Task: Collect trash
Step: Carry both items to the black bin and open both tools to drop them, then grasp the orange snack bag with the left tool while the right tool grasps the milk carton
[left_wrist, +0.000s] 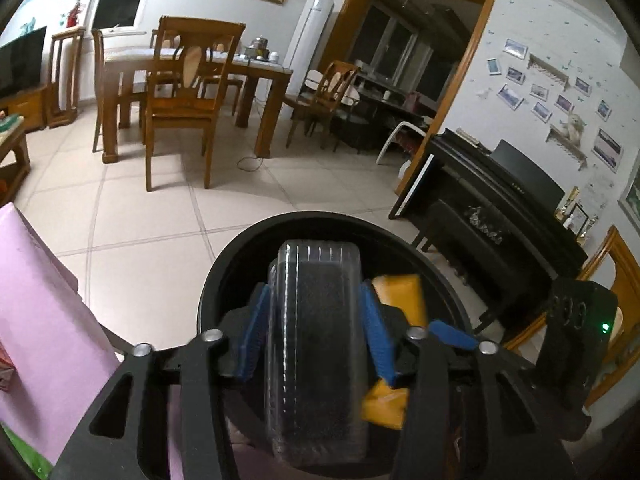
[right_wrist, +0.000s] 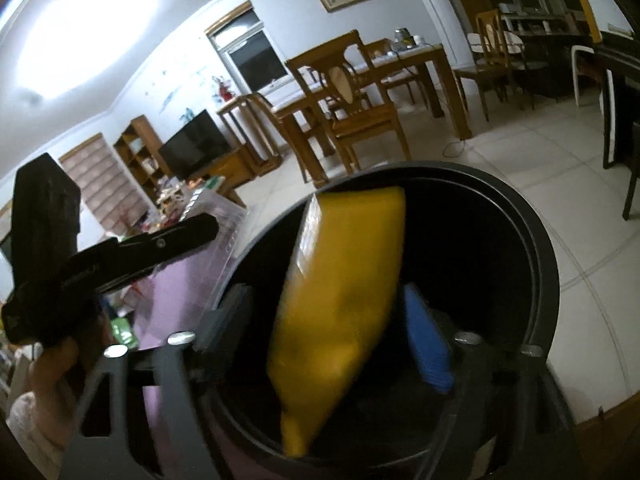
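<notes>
We hold both grippers over black bin [left_wrist: 224, 280] mouth so trash falls inside. Left gripper [left_wrist: 316, 336] spread, blue pads flanking clear plastic tub [left_wrist: 316, 344], contact unclear. Right gripper [right_wrist: 332, 332] spread; yellow packet [right_wrist: 344, 292] blurred, seemingly dropping into bin.

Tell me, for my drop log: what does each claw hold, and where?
Apparently nothing: the clear tub sits loose in the open left claw, the yellow pack loose in the right claw.

Left tongs [left_wrist: 316, 332] angled downward, blue pads [left_wrist: 256, 332] spread apart, not pressing; right tongs [right_wrist: 332, 332] angled downward, jaws wide; bare hand [right_wrist: 48, 380] grips left tongs' handle
</notes>
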`<state>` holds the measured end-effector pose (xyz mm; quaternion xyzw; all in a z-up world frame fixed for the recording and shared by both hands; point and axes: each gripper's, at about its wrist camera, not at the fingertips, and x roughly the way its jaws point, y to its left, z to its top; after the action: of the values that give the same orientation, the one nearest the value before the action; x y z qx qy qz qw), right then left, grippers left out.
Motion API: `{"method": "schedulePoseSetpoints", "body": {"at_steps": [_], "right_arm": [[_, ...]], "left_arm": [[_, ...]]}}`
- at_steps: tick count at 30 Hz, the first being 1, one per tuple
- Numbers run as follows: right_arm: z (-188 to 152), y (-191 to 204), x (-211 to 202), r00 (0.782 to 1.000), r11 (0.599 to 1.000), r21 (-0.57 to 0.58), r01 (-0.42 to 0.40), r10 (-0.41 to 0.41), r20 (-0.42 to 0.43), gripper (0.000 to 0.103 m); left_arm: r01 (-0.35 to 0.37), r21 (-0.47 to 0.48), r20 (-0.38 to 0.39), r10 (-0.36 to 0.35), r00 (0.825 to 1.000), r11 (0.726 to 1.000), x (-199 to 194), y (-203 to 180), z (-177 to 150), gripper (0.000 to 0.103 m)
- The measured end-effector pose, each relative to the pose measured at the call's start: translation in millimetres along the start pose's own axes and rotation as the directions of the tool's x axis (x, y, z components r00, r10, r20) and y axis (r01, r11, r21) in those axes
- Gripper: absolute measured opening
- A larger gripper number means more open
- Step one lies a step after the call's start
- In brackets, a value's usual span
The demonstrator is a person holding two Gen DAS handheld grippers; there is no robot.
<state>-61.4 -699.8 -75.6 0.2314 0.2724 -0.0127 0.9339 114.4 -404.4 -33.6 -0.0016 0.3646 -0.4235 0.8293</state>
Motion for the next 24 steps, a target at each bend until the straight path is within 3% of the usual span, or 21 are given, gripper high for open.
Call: {"method": "schedulePoseSetpoints", "body": {"at_steps": [2,3,6,9,11,15,23,24], "right_arm": [[1,-2,3,1.000,1.000,0.004,-0.017,0.017,0.002,0.085],[4,-1,4,1.000,1.000,0.011,-0.025,0.025,0.006,0.085],[11,0,14,0.997,0.993,0.082,-0.079,0.079,0.002,0.085],[18,13,16,0.997,0.995,0.078,-0.068,0.067,0.024,0.085],[19,15,18,0.994,0.984,0.145,-0.106,0.101,0.038,0.086],[13,25,25,0.996,0.978,0.192,-0.085,0.078,0.044,0.088],[2,65,29,1.000,0.995,0.094,-0.024,0.025,-0.015,0.091],[2,69,30,0.999,0.996,0.083,-0.017,0.019,-0.029,0.096]], "left_arm": [[-0.026,-0.005,0.029,0.026,0.999,1.000,-8,-1,1,0.085],[-0.038,-0.005,0.045,0.038,0.998,0.999,-13,-3,1,0.086],[-0.040,-0.006,0.049,0.040,0.998,0.999,-22,-3,2,0.086],[-0.039,-0.021,0.051,0.040,0.998,0.999,-41,5,-4,0.086],[-0.047,-0.019,0.053,0.048,0.997,0.999,-49,4,-6,0.086],[-0.067,-0.013,0.060,0.068,0.996,0.998,-75,11,-15,0.086],[-0.124,-0.013,0.108,0.125,0.986,0.992,-147,31,-44,0.086],[-0.147,-0.011,0.117,0.147,0.982,0.989,-159,37,-49,0.086]]}}
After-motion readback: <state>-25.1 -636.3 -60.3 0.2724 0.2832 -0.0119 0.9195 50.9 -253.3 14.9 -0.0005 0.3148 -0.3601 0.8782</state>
